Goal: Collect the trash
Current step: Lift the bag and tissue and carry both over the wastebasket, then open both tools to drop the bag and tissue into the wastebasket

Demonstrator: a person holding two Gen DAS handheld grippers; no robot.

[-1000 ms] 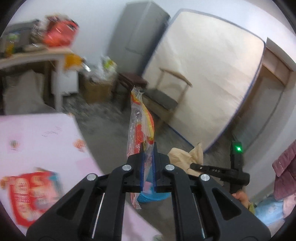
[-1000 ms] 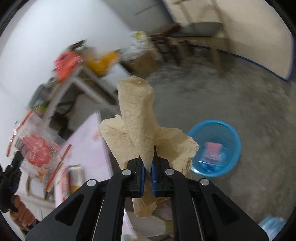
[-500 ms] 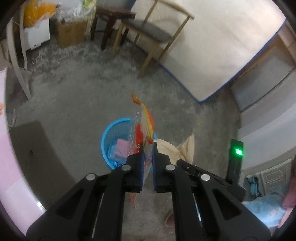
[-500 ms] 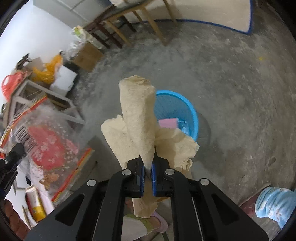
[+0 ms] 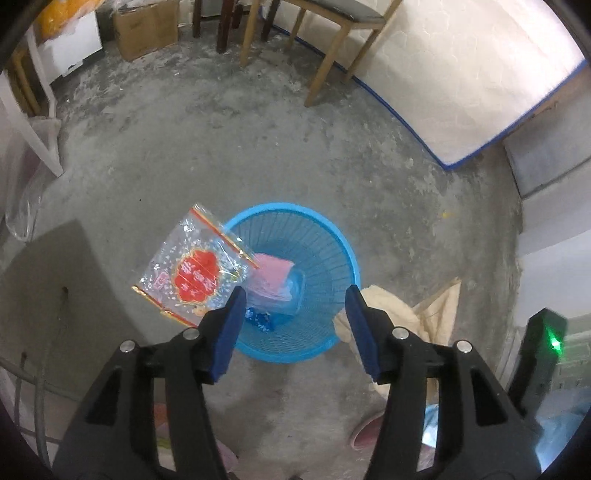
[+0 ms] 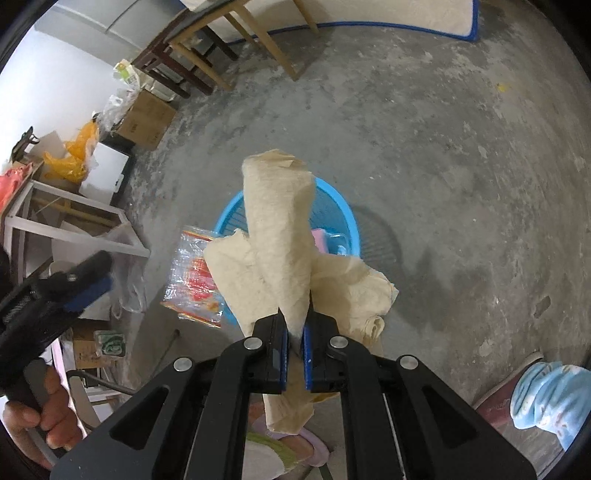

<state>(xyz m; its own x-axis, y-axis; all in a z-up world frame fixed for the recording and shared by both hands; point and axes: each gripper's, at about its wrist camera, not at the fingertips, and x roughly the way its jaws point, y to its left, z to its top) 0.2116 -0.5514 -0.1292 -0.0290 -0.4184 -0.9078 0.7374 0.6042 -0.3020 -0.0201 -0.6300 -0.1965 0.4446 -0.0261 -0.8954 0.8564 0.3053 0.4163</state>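
Note:
A blue plastic basket stands on the concrete floor with a pink packet and other wrappers inside. My left gripper hangs over it, its jaws opening with nothing between them. The clear wrapper with a red label floats free just left of the left finger, over the basket's left rim. My right gripper is shut on a crumpled beige paper above the basket. The wrapper also shows in the right wrist view, beside the left gripper's blue pad.
A wooden chair, a dark stool and a cardboard box stand at the back. A mattress leans on the right wall. A white table frame stands left. Slippered feet are close by the basket.
Both grippers swung down from the table to above the blue basket. The left gripper opened and let go of the red-label wrapper, which now falls free. The right keeps the paper.

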